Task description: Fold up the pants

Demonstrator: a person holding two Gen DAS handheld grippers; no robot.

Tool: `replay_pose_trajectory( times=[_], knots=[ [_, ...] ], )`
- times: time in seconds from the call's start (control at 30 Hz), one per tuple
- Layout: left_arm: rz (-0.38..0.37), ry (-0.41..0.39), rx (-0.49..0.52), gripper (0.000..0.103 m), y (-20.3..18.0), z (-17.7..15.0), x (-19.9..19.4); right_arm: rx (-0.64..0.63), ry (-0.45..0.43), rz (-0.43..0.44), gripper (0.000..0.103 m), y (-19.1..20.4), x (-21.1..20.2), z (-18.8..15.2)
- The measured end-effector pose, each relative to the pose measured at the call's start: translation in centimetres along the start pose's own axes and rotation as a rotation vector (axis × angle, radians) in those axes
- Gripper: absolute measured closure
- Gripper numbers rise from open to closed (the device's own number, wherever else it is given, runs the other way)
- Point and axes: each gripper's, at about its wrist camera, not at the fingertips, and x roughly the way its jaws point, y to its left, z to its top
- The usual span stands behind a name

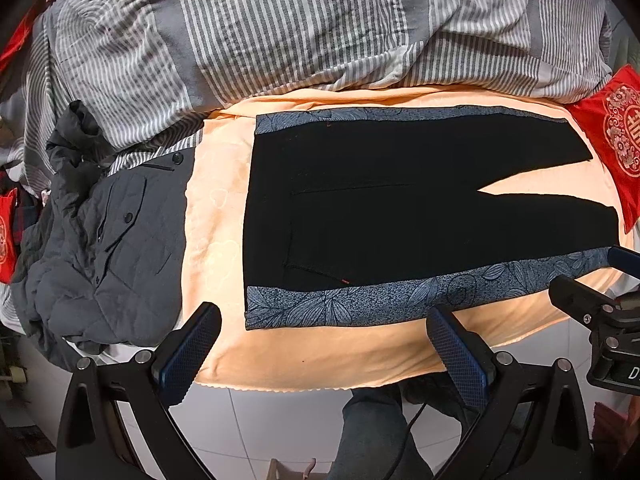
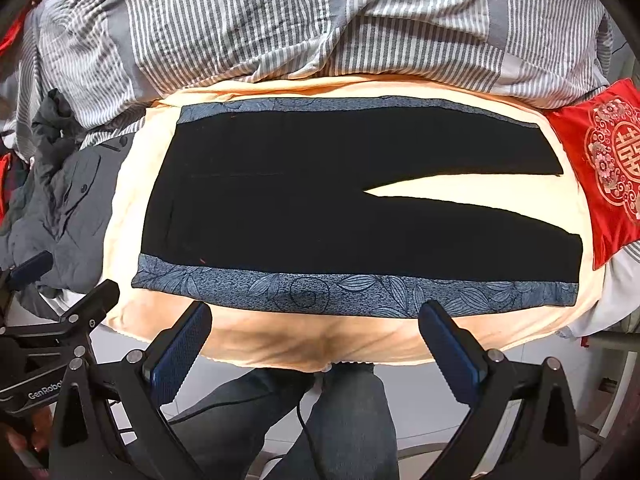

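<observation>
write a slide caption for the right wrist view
Open right gripper poised before black pants with blue floral side panels laid flat.

The black pants [image 1: 400, 200] [image 2: 320, 200] lie flat and unfolded, spread sideways across the peach blanket [image 1: 216, 240] [image 2: 128, 208], waistband at the left and both leg ends at the right. A blue-grey band printed with leaves runs along each outer side seam, one on the near edge and one on the far edge. The two legs part in a narrow V from the crotch toward the right, showing blanket between them. Faint pocket seams mark the left part. The cloth looks smooth.
</observation>
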Motion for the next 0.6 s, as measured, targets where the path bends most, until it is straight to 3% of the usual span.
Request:
replay_pose_trajectory(
  times=[0.6],
  knots=[
    [-0.004, 0.026, -0.014, 0.0, -0.1, 0.0, 0.8, 0.009, 0.032, 0.007, 0.0, -0.4, 1.1, 0.3]
  ],
)
